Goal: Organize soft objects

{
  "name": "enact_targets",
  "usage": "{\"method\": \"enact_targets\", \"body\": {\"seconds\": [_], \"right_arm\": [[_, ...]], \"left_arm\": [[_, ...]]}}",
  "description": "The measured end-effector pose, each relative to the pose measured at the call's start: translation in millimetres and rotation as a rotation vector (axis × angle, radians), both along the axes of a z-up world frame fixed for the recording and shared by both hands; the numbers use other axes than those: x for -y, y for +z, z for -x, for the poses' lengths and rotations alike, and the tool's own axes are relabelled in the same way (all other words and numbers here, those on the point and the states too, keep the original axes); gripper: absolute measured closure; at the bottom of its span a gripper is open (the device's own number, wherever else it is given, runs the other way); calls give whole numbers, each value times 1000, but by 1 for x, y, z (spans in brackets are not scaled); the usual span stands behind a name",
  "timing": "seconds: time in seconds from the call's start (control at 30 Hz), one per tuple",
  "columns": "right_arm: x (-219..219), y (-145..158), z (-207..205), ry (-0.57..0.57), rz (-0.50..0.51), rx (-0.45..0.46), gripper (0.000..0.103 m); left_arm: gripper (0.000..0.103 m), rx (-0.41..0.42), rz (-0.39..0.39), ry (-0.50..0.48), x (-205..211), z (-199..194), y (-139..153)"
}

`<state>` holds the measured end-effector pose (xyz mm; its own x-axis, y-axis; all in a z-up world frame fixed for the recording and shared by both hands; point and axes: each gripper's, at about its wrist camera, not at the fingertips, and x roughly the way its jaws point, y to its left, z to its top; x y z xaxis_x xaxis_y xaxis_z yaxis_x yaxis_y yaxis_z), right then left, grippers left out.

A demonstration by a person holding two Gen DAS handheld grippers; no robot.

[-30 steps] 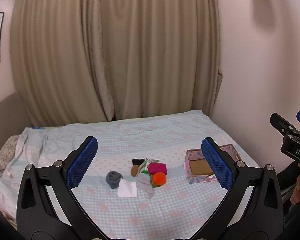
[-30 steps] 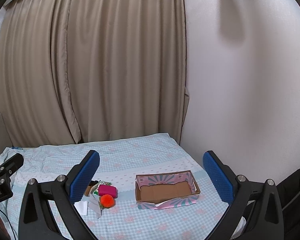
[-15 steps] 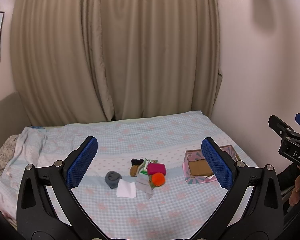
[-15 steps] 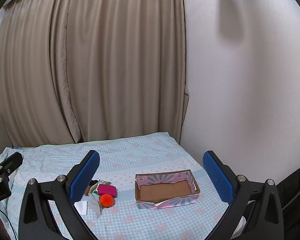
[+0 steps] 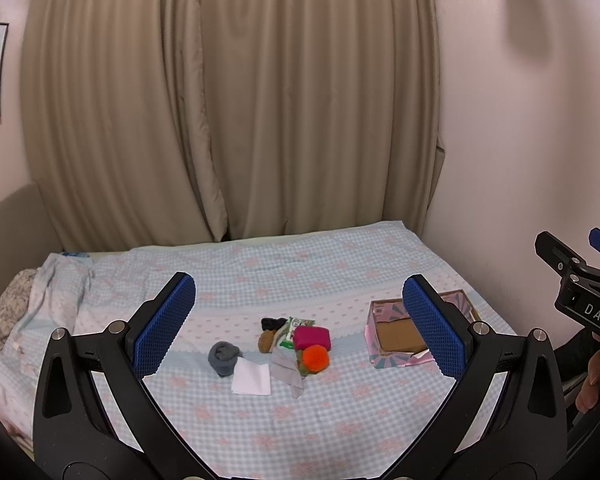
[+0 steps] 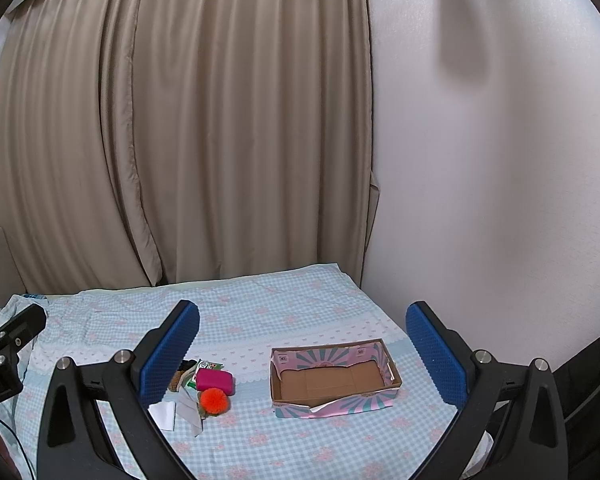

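Note:
A small pile of soft things lies mid-bed: an orange pompom (image 5: 315, 357), a magenta pad (image 5: 312, 337), a grey sock ball (image 5: 222, 356), a brown sock (image 5: 266, 340), a black sock (image 5: 273, 323), a white cloth (image 5: 251, 377), a grey cloth (image 5: 286, 368) and a green packet (image 5: 297, 326). An open pink-patterned cardboard box (image 6: 332, 376) stands right of the pile and holds nothing. My left gripper (image 5: 300, 324) is open, held well above and short of the pile. My right gripper (image 6: 302, 354) is open, short of the box. The pompom (image 6: 214, 396) and magenta pad (image 6: 215, 380) also show in the right wrist view.
The bed has a blue checked sheet (image 5: 340, 420) against a pink wall (image 6: 500, 200) on the right. Beige curtains (image 5: 240, 100) hang behind. Bunched bedding (image 5: 40, 300) lies at the left edge. The other gripper shows at the right edge of the left wrist view (image 5: 580, 300).
Both views have barely shifted; the pile and box sit slightly lower and closer than one second ago. Both grippers stay open.

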<state>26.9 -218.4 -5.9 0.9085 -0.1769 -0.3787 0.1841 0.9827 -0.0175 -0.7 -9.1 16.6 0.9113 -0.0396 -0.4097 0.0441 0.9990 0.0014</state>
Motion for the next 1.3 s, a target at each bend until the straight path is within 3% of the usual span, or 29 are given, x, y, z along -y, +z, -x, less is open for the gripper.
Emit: {"method": "enact_targets", "body": {"seconds": [0.93,1.17,1.3], "right_arm": [[23,9,-7,31,-27,-23,0],[32,-5,-13,75,-42,-6,0],[27,-25,-20,94,-37,-11,0]], "left_arm": [[0,-31,2,70,18,-5,-12],[0,-6,-55,143,21,-5,-28],[0,-82,-43,131,8,-23,-59]]}}
